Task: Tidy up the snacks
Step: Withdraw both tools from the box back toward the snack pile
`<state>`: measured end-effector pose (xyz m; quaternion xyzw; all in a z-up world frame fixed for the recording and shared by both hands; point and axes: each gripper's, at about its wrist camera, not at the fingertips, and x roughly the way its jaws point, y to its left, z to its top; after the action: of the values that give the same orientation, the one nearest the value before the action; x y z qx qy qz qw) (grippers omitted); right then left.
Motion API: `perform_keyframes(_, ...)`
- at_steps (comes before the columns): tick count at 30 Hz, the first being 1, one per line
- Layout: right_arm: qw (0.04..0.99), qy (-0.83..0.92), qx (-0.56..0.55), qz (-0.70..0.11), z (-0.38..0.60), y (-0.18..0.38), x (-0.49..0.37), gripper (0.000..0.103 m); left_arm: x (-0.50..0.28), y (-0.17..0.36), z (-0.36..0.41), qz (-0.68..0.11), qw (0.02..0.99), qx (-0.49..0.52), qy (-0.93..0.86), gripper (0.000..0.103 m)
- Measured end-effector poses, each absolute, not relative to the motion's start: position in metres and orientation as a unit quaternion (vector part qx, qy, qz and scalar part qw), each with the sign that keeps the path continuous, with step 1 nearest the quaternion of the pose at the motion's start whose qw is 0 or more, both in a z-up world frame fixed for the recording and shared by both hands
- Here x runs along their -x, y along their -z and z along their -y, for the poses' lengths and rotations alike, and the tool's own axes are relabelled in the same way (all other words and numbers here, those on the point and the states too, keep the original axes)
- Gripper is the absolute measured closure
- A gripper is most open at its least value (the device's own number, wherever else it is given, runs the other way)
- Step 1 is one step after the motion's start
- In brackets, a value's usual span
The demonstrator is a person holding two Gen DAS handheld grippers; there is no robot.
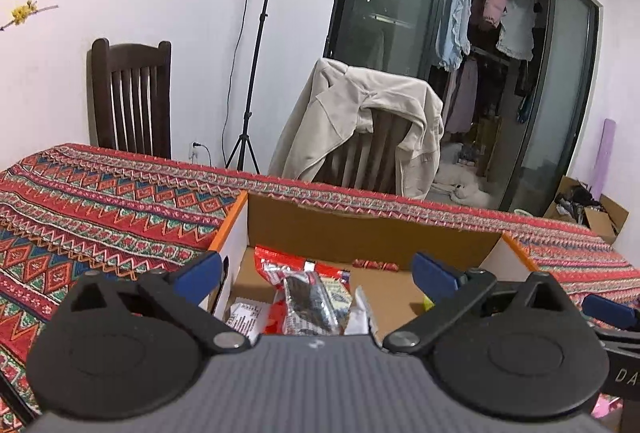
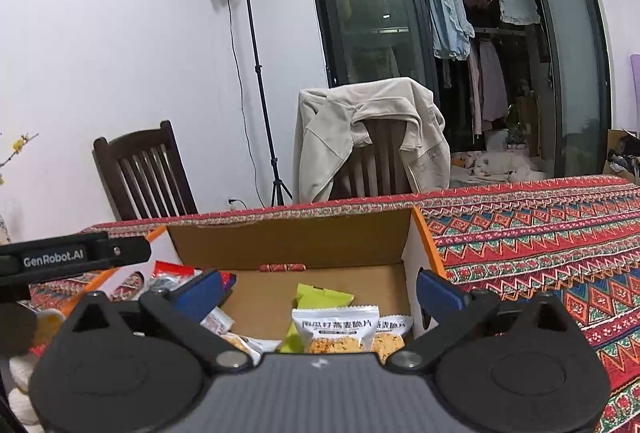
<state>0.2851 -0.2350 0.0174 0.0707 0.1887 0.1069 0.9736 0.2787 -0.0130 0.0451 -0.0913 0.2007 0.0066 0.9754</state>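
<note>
While both grippers, left (image 1: 316,275) and right (image 2: 320,289), hover with jaws wide and empty, snacks (image 2: 335,329) lie near them inside the box (image 2: 288,241) on the table (image 2: 540,233).

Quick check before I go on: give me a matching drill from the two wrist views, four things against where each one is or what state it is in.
Things:
1. left hand-held gripper
2. green packet
3. beige jacket
4. small red wrapped sweets

Places or states:
A. draped over a chair back beyond the table
B. open, nothing between its fingers
C. along the far wall of the cardboard box
D. in the box, behind the white oat-crisp packets

Pairs: 1-B, 2-D, 3-A, 4-C
</note>
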Motion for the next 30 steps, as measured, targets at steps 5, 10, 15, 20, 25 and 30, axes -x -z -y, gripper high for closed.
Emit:
perform_keyframes(5, 0.974, -0.107, -0.070, -0.186, 0.234, -0.034, -0.273, 0.000, -0.266, -0.063, 0.013, -0.194, 0.976, 0.096, -0.007, 0.000)
perform_keyframes(10, 0.974, -0.109, -0.058, -0.191, 0.228, -0.043, -0.258, 0.000, -0.248, -0.074, 0.008, -0.195, 0.976, 0.095, -0.013, 0.000)
perform_keyframes(15, 0.971, -0.116, -0.058, -0.201, 0.226, -0.046, -0.237, 0.000, -0.225, -0.079, 0.001, -0.200, 0.976, 0.087, -0.021, 0.000)
perform_keyframes(20, 0.967, -0.126, -0.053, -0.213, 0.220, -0.041, -0.213, 0.000, -0.200, -0.077, -0.009, -0.209, 0.974, 0.080, -0.025, 0.000)
perform_keyframes(25, 0.963, -0.141, -0.043, -0.226, 0.209, -0.033, -0.191, 0.000, -0.175, -0.071, -0.021, -0.215, 0.973, 0.077, -0.028, 0.000)
perform_keyframes(30, 0.958, -0.156, -0.027, -0.238, 0.193, -0.026, -0.170, 0.000, -0.156, -0.060, -0.030, -0.232, 0.970, 0.068, -0.035, 0.000)
